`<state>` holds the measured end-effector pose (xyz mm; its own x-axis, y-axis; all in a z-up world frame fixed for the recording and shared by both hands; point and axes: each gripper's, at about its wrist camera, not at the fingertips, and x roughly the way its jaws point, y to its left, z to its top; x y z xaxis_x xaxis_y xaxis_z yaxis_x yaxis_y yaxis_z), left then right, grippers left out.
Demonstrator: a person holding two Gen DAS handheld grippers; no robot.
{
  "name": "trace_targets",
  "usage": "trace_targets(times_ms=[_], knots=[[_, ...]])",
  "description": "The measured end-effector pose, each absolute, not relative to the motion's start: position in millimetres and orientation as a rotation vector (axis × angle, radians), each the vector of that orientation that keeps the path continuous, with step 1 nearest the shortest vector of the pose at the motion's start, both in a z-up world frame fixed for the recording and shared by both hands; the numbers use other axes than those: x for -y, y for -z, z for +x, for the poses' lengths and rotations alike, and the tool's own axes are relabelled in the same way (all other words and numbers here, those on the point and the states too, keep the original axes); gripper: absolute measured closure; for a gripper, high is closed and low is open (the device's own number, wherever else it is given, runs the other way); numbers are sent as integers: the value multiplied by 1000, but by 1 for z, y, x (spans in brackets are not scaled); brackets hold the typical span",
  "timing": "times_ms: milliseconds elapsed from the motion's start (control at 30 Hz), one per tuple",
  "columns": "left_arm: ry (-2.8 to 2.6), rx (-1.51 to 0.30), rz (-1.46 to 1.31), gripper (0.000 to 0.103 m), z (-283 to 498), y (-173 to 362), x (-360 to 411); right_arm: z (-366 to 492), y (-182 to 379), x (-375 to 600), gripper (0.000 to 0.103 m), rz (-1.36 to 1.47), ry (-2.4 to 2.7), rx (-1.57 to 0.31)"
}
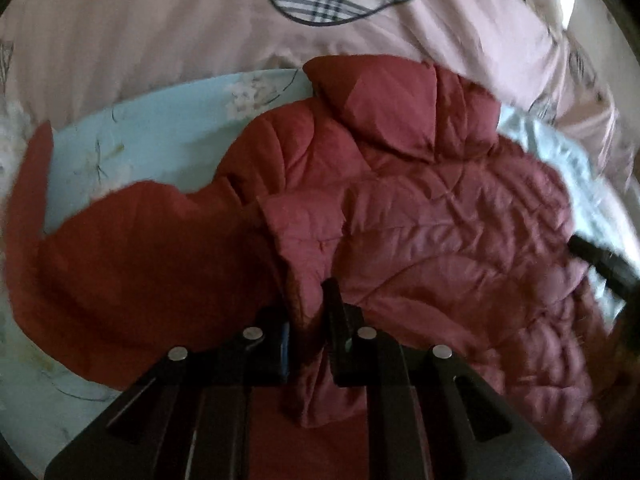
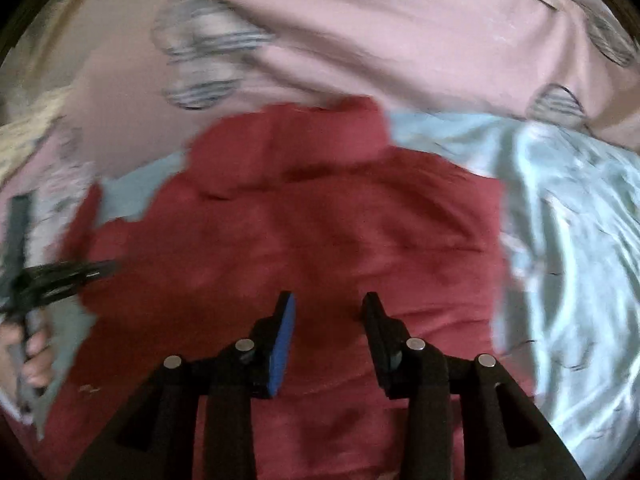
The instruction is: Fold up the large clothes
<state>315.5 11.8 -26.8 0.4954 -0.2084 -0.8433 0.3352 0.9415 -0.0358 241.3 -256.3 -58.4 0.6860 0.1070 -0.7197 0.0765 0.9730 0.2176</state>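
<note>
Bedding fills the background: a pale blue floral sheet point(image 1: 160, 132) lies over a pink quilt point(image 1: 140, 40) printed with plaid hearts, and the work is done on top of it. Your left gripper point(image 1: 308, 336) has its fingers closed on a fold of the red quilted jacket point(image 1: 420, 208), pinching the edge of one front panel, which looks lifted and drawn across the body. Your right gripper point(image 2: 330, 340) hovers over the red fabric with its fingers spread and nothing between them. Outward from there, the jacket lies across the blue sheet, hood point(image 1: 380, 96) toward the far side and one sleeve point(image 1: 100, 248) trailing out flat on your left. By my reading you are early in the fold: one panel is partly turned in, the sleeve is still out, and the body is not yet halved. Count: one jacket, one hood, one sleeve in plain view, two grippers, one blue sheet, one pink quilt.
</note>
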Motion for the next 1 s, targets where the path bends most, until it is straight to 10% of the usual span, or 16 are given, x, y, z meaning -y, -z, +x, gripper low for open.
trace_targets(times_ms=[200,1000], knots=[[124,-893,187,70,294,7,-22,258,101,279,68,276,19,-914],[313,-1062,9,69,309,68,-18,257,109,275,60,257,23,-889]])
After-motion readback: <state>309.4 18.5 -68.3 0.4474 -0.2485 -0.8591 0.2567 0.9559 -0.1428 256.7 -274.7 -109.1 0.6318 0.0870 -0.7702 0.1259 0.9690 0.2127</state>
